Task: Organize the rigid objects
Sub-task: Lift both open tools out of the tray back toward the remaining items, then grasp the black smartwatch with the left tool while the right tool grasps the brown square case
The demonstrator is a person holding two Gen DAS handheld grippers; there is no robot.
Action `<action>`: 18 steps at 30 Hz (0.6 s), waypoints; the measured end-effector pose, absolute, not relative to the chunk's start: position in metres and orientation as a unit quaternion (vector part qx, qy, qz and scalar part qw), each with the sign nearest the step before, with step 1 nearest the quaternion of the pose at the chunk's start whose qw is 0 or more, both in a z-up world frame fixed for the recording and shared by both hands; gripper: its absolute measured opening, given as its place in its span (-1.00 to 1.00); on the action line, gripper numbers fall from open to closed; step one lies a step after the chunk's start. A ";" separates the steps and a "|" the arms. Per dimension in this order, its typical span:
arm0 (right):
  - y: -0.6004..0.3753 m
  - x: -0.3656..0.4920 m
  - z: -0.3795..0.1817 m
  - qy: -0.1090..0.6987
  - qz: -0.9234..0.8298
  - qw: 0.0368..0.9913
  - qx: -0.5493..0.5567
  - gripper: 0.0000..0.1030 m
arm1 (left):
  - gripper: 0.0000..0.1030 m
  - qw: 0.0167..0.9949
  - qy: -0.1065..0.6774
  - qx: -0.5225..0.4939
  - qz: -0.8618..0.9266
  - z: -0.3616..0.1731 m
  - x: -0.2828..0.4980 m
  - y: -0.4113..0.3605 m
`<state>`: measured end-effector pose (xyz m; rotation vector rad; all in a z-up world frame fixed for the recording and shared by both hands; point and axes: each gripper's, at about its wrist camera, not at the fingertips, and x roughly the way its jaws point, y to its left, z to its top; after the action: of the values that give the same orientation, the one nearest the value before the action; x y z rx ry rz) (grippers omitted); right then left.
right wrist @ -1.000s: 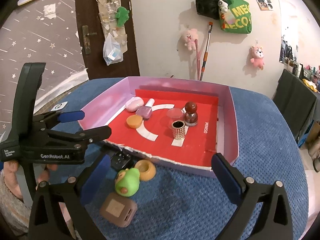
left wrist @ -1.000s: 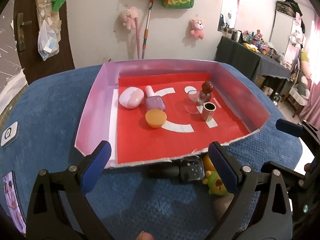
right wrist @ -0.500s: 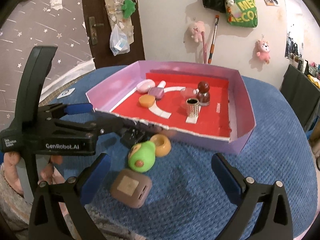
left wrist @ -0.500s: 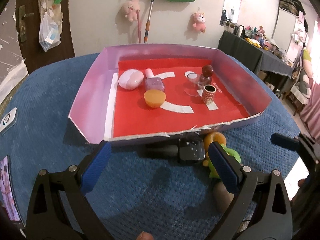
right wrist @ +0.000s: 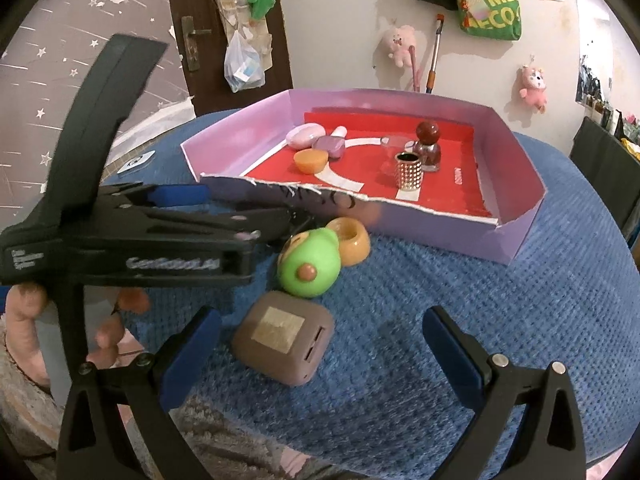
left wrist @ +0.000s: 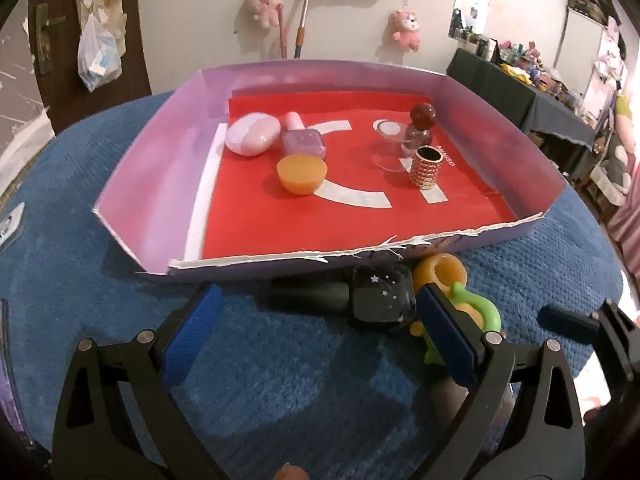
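Note:
A purple tray with a red floor holds a pink oval case, a purple bottle, an orange bowl, a clear cup, a brown bottle and a gold studded cylinder. On the blue cloth in front of it lie a black bottle, an orange ring, a green toy and a brown cube. My left gripper is open just short of the black bottle. My right gripper is open, the brown cube between its fingers.
A hand holds the left gripper at the left of the right wrist view. The tray's front wall is torn and low. A card lies on the cloth at far left. Plush toys hang on the wall behind.
Both grippers have come lower and closer to the loose objects in front of the tray. The left one now sits near the black bottle, the right one around the brown cube. Both stayed open.

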<state>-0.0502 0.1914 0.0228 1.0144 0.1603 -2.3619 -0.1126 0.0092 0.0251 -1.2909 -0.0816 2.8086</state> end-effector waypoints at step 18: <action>0.179 -0.054 0.007 0.083 -0.878 0.270 0.388 1.00 | 1.00 0.029 -0.047 -0.427 0.903 0.017 -0.101 -0.016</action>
<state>-0.0538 0.1788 0.0069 1.0449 0.2241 -2.3653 -0.1005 -0.0155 0.0172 -1.3157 -0.1459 2.7847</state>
